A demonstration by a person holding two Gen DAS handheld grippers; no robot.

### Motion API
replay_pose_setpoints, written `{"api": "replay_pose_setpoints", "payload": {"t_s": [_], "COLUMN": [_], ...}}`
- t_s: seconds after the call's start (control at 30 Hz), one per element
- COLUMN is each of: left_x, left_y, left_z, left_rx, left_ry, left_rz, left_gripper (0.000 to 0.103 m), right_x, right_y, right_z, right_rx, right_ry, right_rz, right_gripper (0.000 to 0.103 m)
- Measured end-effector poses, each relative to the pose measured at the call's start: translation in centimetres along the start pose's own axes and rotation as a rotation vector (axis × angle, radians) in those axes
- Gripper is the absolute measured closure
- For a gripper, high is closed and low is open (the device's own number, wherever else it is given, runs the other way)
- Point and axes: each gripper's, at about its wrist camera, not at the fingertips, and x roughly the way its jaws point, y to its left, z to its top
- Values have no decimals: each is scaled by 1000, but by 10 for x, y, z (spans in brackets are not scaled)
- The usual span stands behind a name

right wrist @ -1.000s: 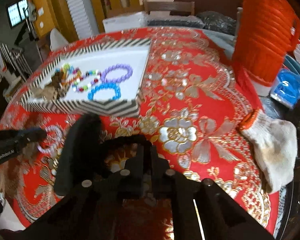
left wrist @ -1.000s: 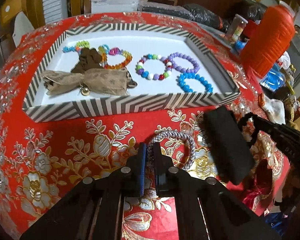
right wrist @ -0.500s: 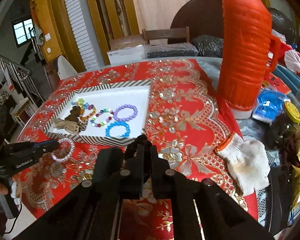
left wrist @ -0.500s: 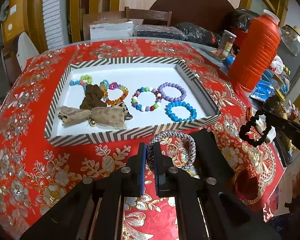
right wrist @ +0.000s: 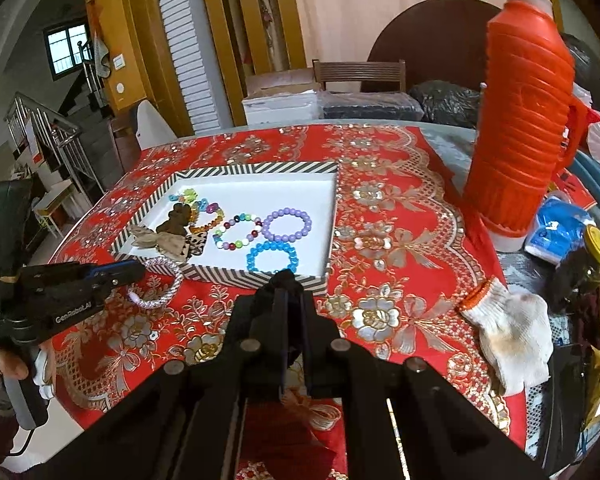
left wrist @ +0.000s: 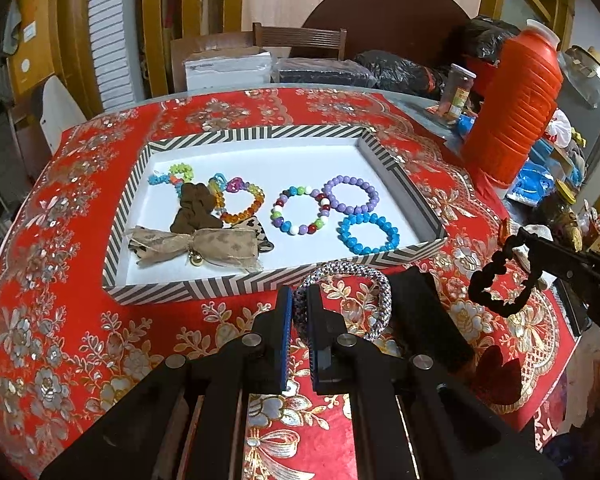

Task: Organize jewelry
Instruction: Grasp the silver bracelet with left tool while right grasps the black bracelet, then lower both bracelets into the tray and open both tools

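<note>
On the bench, which has a red floral cloth over it, sits a striped tray with a white floor. Left gripper hangs just in front of the tray's near wall, jaws pinching a silver rope bracelet by one side, so the loop sticks out to the right above the cloth. From the right wrist view you can see the same bracelet held clear of the tray, right beside its near left corner.

Right gripper comes in from the right with its jaws pinching a black bracelet, which dangles over the cloth well right of the tray. In its own camera the jaws look pressed together on something dark, but it's hard to make out the bracelet itself there.

Inside the tray: a blue bracelet near the front right, a purple bracelet just behind it and touching, a mixed-color bracelet to the left of those, then an orange beaded one, a brown scrunchie and a tan bow with a little bell at the left end.

Orange thermos stands at the right of the bench, and a white glove lies on the cloth in front of it.
</note>
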Motion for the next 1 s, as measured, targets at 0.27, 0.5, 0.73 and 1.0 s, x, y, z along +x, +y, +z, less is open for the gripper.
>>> {"api": "replay_pose_setpoints", "payload": {"t_s": [0.27, 0.5, 0.73, 1.0], "left_x": [0, 2, 12, 31], "left_y": [15, 28, 36, 42], "left_z": [6, 18, 35, 60], "left_rx": [-27, -40, -46, -33], "left_ry": [0, -10, -15, -12], "left_rz": [5, 28, 47, 58], "left_gripper": [97, 97, 97, 97], "right_x": [1, 10, 25, 56], "right_y": [6, 9, 15, 19], "right_z": [8, 22, 43, 71], "right_rx": [-19, -25, -63, -83], "right_ry": [-2, -1, 17, 61], "right_rz": [5, 14, 15, 17], "right_gripper": [98, 98, 97, 98]}}
